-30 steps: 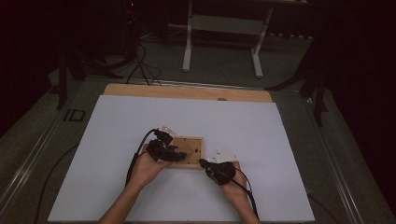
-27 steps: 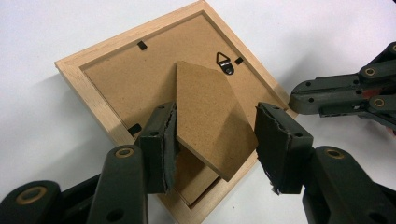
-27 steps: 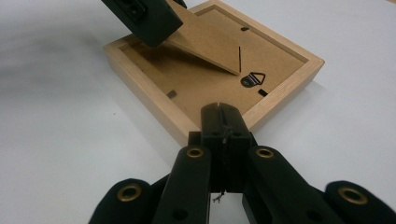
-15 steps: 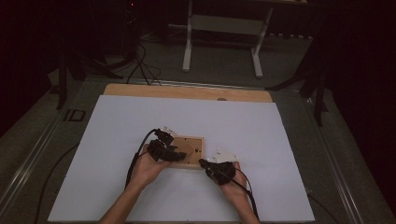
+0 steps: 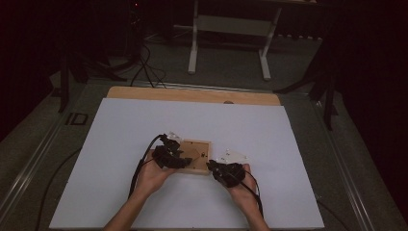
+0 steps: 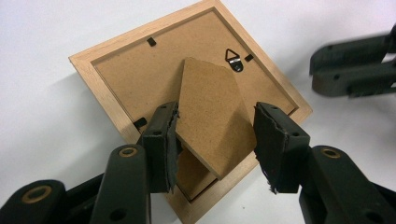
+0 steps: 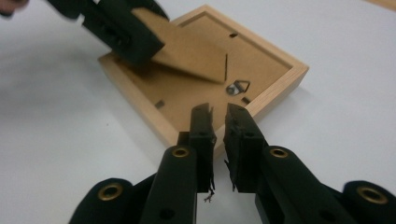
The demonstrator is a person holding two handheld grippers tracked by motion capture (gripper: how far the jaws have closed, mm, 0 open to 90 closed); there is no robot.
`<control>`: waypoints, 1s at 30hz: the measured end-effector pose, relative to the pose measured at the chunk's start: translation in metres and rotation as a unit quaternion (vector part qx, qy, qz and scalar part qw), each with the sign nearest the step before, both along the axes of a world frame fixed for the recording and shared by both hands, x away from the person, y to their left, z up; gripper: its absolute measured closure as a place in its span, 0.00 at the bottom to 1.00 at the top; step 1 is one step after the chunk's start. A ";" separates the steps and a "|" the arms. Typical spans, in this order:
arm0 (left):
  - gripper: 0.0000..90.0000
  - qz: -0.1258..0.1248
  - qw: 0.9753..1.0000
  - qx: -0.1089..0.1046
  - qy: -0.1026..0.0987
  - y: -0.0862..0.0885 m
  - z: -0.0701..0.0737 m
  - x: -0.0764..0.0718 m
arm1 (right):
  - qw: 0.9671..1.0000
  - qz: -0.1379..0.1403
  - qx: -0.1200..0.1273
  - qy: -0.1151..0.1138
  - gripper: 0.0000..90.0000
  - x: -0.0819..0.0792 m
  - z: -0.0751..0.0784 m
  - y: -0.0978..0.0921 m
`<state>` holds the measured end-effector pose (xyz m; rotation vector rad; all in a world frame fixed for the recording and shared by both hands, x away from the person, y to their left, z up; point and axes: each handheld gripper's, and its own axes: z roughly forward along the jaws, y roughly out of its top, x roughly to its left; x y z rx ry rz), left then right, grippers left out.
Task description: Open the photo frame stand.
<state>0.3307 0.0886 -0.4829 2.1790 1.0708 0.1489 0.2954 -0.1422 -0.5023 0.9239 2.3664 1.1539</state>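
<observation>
**Wood frame face down, stand lifted between your left jaws**

Wooden frame [image 5: 192,155] lies back-up on the white table [image 5: 120,130], near the middle and towards your edge, and both your grippers are on it. In the left gripper view the frame [image 6: 140,70] sits cornerwise, its brown backing board showing, with a metal hanger [image 6: 232,57] near the far corner and small black clips along the inner rim. The cardboard stand [image 6: 212,121] is tilted up off the backing, hinged at its far end, its free end raised towards you.

Your left gripper [image 6: 215,140] has its jaws spread wide, one on each side of that stand. The left pad is right against the stand's edge; the right pad stands clear of it, so nothing is pinched. From the right gripper view you see that left gripper [image 7: 116,28] over the far side of the frame [image 7: 261,60], with the stand [image 7: 187,46] sloping up beneath it.

Your right gripper [image 7: 218,126] has its jaws drawn almost together, a thin gap left between the pads, nothing in them. Its tips sit at the near rim of the frame, just short of the hanger [image 7: 236,87]. From above, your right gripper [image 5: 226,171] is at the frame's right corner, your left gripper [image 5: 168,154] over its left half
</observation>
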 end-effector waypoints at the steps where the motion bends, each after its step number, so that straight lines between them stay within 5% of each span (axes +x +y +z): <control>1: 0.58 -0.001 1.000 0.003 -0.003 0.000 0.000 -0.001 | 1.000 0.000 0.000 -0.002 0.88 0.001 0.002 -0.001; 30: 0.58 0.012 0.996 0.008 -0.091 0.002 -0.007 -0.035 | 1.000 -0.005 0.012 0.003 0.68 0.031 0.044 -0.006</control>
